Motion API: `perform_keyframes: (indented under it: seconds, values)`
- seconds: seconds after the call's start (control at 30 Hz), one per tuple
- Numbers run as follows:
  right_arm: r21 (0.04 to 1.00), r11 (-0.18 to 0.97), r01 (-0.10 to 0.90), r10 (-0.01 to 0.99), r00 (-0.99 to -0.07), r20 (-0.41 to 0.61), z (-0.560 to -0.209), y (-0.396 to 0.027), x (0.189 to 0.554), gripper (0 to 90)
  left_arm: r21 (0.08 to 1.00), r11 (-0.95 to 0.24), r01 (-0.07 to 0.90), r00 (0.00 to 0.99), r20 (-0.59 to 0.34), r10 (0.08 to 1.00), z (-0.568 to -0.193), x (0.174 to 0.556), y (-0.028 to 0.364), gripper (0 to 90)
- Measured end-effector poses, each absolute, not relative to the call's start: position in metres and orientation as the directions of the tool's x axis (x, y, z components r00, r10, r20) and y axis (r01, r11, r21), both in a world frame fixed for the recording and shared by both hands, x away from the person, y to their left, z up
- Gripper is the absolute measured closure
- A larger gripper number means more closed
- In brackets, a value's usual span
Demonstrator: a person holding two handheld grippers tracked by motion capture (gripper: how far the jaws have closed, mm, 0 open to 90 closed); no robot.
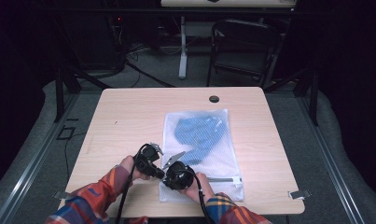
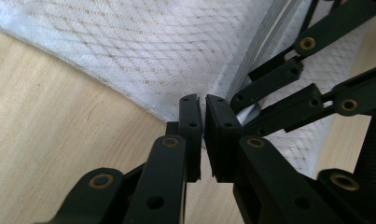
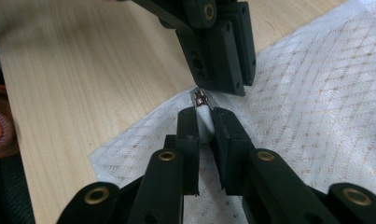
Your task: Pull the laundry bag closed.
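We counted two grippers, left gripper (image 1: 156, 162) and right gripper (image 1: 169, 171), one white mesh bag (image 1: 204, 154) under their tips, one blue garment (image 1: 199, 135) inside it, one zipper pull (image 3: 200, 99), one table (image 1: 129, 116).

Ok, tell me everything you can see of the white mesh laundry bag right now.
The white mesh laundry bag lies flat on the light wooden table, a rectangle of see-through netting with a crumpled blue cloth inside. A zipper runs along its near edge. At the near left corner the left hand-held gripper pinches the fabric, while the right hand-held gripper is shut on the white zipper pull tab.
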State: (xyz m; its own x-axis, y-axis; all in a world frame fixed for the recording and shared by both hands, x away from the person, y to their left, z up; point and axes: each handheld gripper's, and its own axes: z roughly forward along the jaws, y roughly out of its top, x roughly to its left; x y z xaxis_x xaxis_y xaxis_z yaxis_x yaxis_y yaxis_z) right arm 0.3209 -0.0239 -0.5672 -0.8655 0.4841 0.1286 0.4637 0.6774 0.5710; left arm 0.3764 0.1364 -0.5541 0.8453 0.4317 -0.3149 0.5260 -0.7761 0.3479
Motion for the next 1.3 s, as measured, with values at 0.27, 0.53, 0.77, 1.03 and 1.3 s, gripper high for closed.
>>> perform_keyframes:
  seconds: [0.27,0.53,0.77,1.03,1.3]
  values:
    - [0.569,0.689,0.449,0.485,-0.869,0.098,-0.5666,-0.0217,0.3185,82.3,0.348,-0.787,0.509,0.858,-0.273,0.435,-0.5545,0.372,0.1327,90.0]
    - [0.56,0.682,0.47,0.498,-0.86,0.116,-0.566,-0.0247,0.3184,86.8,0.362,-0.783,0.505,0.861,-0.275,0.428,-0.5559,0.3721,0.1345,90.0]
    - [0.562,0.682,0.469,0.495,-0.861,0.117,-0.5664,-0.0261,0.3187,86.6,0.366,-0.776,0.513,0.855,-0.294,0.427,-0.5567,0.3734,0.1359,90.0]
    - [0.582,0.654,0.484,0.507,-0.851,0.137,-0.5685,-0.024,0.3194,83.7,0.366,-0.766,0.529,0.843,-0.332,0.424,-0.5584,0.375,0.1359,90.0]
    - [0.579,0.658,0.482,0.502,-0.853,0.139,-0.5684,-0.0233,0.3191,86.4,0.34,-0.788,0.513,0.852,-0.317,0.417,-0.5548,0.3744,0.1353,87.9]
